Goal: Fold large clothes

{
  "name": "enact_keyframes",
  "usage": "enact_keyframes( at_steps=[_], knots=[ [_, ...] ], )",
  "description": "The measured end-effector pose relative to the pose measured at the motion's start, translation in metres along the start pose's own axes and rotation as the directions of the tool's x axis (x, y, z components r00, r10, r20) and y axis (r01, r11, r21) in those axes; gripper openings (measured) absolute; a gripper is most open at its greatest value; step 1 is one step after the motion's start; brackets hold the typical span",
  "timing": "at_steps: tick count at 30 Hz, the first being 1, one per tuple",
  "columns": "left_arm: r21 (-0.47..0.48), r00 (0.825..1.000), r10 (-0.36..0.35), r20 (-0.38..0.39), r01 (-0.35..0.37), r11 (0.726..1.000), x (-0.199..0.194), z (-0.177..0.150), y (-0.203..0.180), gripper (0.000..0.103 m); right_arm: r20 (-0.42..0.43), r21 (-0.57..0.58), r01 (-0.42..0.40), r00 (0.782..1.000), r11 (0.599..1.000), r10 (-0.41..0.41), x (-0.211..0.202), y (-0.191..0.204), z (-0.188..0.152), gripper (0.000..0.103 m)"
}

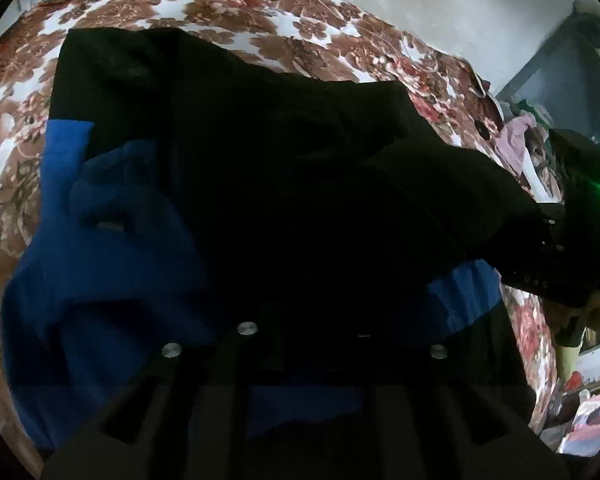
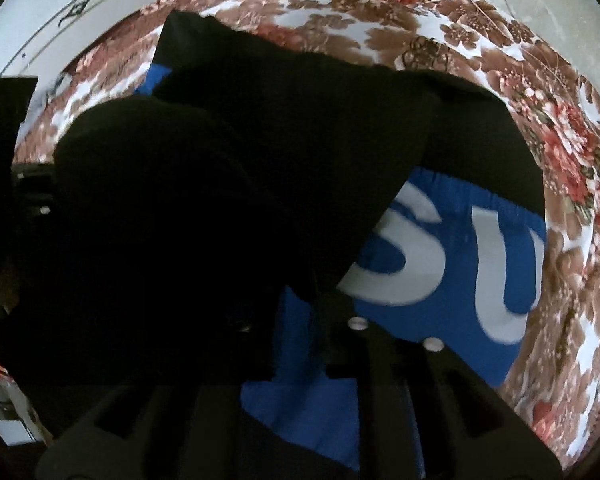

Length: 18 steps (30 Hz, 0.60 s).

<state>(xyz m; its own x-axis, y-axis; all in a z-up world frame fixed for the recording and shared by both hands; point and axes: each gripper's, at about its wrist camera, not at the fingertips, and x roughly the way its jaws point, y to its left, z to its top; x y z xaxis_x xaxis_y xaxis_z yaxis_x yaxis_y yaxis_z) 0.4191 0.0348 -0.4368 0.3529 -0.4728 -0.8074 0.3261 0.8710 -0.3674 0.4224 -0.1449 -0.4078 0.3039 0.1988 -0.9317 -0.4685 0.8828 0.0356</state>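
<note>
A large black and blue garment (image 1: 236, 152) lies on a floral bedspread (image 1: 228, 12). In the left wrist view my left gripper (image 1: 304, 320) is shut on a dark fold of the garment, with blue cloth (image 1: 100, 272) to its left. In the right wrist view the garment (image 2: 228, 168) fills the middle, and a blue panel with big white letters (image 2: 460, 248) shows at the right. My right gripper (image 2: 324, 312) is shut on the black cloth, which drapes over its fingers. The right gripper body (image 1: 572, 216) shows at the right edge of the left wrist view.
The floral bedspread (image 2: 540, 112) surrounds the garment. A pale wall (image 1: 440, 4) stands behind the bed. Pink and other clothes (image 1: 516, 140) lie heaped at the far right, next to a dark cabinet (image 1: 560, 76). A white surface (image 2: 72, 4) borders the bed at the left.
</note>
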Motion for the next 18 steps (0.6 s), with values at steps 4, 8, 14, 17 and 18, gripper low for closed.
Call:
enact_keyframes(
  at_steps=[4,8,14,17,18],
  knots=[
    [0.057,1.000,0.009,-0.024,-0.008,0.998,-0.011,-0.006,0.003,0.050,-0.069,0.006,0.025,0.997,1.000,-0.024,-0.007,0.007,-0.017,0.096],
    [0.146,0.998,0.037,-0.046,-0.029,0.989,-0.038,-0.025,0.013,0.075,-0.093,0.093,0.037,0.995,0.995,-0.029,-0.028,-0.004,-0.049,0.098],
    [0.167,0.991,0.114,-0.073,-0.101,0.981,-0.085,-0.023,0.045,0.075,-0.099,0.332,0.080,0.994,0.940,-0.050,-0.047,-0.036,-0.066,0.098],
    [0.115,0.994,0.111,-0.021,-0.107,0.988,-0.103,-0.004,0.051,0.076,-0.024,0.408,0.042,0.999,0.912,-0.035,-0.052,-0.041,-0.044,0.098],
    [0.110,0.994,0.106,0.003,-0.106,0.988,-0.105,0.003,0.047,0.076,0.002,0.413,0.027,1.000,0.910,-0.031,-0.053,-0.040,-0.035,0.098]
  ],
)
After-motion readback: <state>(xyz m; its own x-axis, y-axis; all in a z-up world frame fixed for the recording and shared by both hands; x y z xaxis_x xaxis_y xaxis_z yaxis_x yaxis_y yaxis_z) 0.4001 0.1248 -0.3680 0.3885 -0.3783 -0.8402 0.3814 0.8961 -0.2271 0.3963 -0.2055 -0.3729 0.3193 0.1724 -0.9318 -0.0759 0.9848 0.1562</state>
